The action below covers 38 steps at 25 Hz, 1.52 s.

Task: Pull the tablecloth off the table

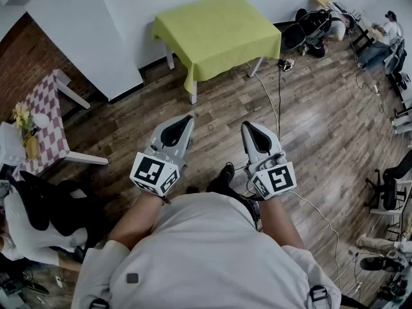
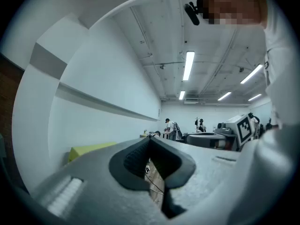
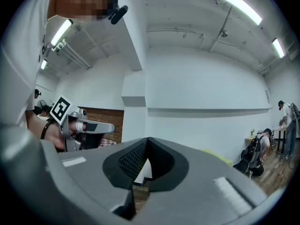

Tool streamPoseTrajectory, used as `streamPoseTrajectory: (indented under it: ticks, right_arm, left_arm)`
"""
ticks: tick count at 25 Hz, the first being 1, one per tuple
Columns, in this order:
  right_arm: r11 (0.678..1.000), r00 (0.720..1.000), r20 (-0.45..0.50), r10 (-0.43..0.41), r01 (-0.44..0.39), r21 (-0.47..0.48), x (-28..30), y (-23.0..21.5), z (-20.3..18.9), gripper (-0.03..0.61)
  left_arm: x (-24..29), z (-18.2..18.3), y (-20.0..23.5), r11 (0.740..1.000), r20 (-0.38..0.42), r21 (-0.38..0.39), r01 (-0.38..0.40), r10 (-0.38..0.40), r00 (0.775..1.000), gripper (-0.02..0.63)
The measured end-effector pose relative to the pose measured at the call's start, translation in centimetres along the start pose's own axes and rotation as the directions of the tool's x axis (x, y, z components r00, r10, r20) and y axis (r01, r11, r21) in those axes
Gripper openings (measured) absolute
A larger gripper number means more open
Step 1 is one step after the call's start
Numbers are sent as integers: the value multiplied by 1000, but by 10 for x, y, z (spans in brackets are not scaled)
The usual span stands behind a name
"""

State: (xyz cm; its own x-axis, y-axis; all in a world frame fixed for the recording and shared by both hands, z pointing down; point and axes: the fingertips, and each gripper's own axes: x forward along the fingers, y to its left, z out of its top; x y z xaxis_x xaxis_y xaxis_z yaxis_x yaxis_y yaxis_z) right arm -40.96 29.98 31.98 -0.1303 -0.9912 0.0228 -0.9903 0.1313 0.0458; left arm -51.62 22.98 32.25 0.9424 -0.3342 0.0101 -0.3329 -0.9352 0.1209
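- Head view: the yellow-green tablecloth [image 1: 215, 34] is seen draped over the tabletop [image 1: 192, 95] by the wall, well apart from the left hand-held gripper [image 1: 187, 120] and the right hand-held gripper [image 1: 248, 126].
- Left gripper view: its jaws are seen closed together, with nothing held.
- Right gripper view: its jaws are likewise pressed shut and empty.

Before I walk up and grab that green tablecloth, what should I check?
1. Is the tablecloth spread over the table: ok.
2. Are the left tongs empty: ok, shut on nothing.
3. Are the right tongs empty: ok, shut on nothing.
4. Are either tongs open for a grasp: not ok, both shut.
5. Is the tablecloth within reach: not ok, the table stands well ahead across the floor.
6. Is the walking path safe: not ok, cables lie on the way.
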Motion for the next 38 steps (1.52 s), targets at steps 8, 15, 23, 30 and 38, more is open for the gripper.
streamPoseTrajectory:
  ticks: [8,15,23,30,38]
  right_arm:
    - [1000,1000,-7,-16,16,5,4,-52,-9,9]
    - [999,1000,-11,-25,26,20,1,-126,-22,11]
    - [999,1000,-16,14,-13,42,-4,-217,-30,11]
    - [998,999,-29,19,-17,65,-3,-266,-35,11]
    - [998,998,-57,4,0,69,22,-305,-48,11]
  left_arm:
    - [50,-8,3,1000,-18,-4,-16,16,1000,3]
    - [125,-17,-6,1000,-35,3,-17,17,999,3]
    - [224,-8,-34,999,-23,32,-20,20,1000,3]
    - [273,-14,-45,1000,-46,30,-5,7,999,3]
    - [321,-21,-15,1000,-40,2,-6,6,999,3]
